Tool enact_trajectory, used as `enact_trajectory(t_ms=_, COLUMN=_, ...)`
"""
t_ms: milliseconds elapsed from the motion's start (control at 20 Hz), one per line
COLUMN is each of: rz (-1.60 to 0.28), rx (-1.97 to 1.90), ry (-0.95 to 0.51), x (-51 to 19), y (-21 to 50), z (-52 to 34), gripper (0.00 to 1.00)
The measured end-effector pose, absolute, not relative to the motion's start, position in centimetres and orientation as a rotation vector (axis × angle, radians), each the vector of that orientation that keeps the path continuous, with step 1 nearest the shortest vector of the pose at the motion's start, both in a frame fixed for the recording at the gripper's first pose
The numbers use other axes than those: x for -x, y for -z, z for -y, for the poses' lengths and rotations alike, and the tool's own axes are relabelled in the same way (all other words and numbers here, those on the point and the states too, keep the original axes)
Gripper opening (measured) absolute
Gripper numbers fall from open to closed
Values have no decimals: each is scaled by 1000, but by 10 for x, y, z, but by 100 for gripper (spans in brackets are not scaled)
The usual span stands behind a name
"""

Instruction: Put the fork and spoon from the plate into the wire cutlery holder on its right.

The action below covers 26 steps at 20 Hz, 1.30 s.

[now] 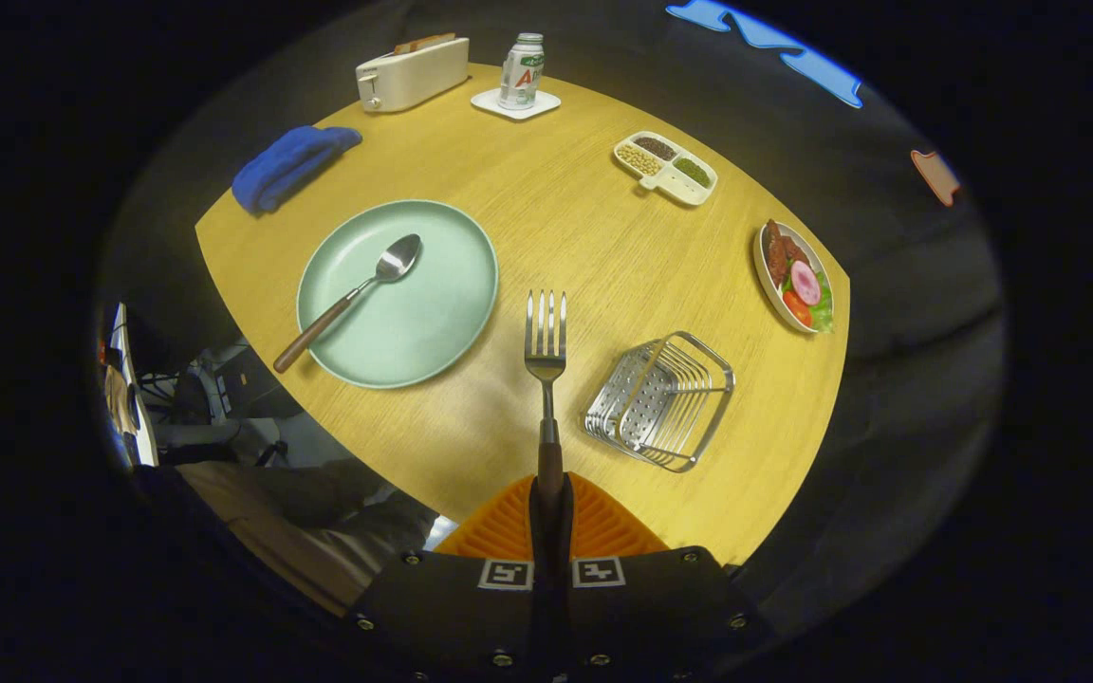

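Gripper view, from high above the counter [565,218]: your gripper [550,517] sits at bottom centre, its fingers pressed together on the handle of the fork [546,356], pinching it so the tines point up the frame, lifted clear of the wood. The green plate [433,323], left of centre, now carries just the spoon [357,292], lying slantwise with its bowl toward the plate's middle and its brown handle poking out over the lower left rim. The wire cutlery holder [660,400] stands just right of the fork, lower right of centre, with nothing inside it that you can see. Farther up and right, a divided tray [666,168] holds three sorts of beans or grains, and a dish of salad and meat [796,277] sits near the counter's right edge. At the top are a toaster [412,73] and a can on a coaster [520,74]; a blue cloth [290,164] lies upper left. Bare wood stretches between plate and holder. The holder stands near the counter's lower right edge.
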<state>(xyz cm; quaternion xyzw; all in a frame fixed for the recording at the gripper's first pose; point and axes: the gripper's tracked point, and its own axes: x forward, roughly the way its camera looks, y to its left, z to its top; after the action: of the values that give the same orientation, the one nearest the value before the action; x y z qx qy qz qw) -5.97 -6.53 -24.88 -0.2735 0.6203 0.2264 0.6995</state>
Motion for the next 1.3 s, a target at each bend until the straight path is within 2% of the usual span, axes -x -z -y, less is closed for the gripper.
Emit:
enact_trajectory(t_ms=500, rz=-1600, rx=609, ry=-412, x=43, y=231, z=142, gripper=1)
enact_trajectory(t_ms=1300, rz=-1836, rx=674, ry=-437, x=8, y=277, z=143, gripper=1)
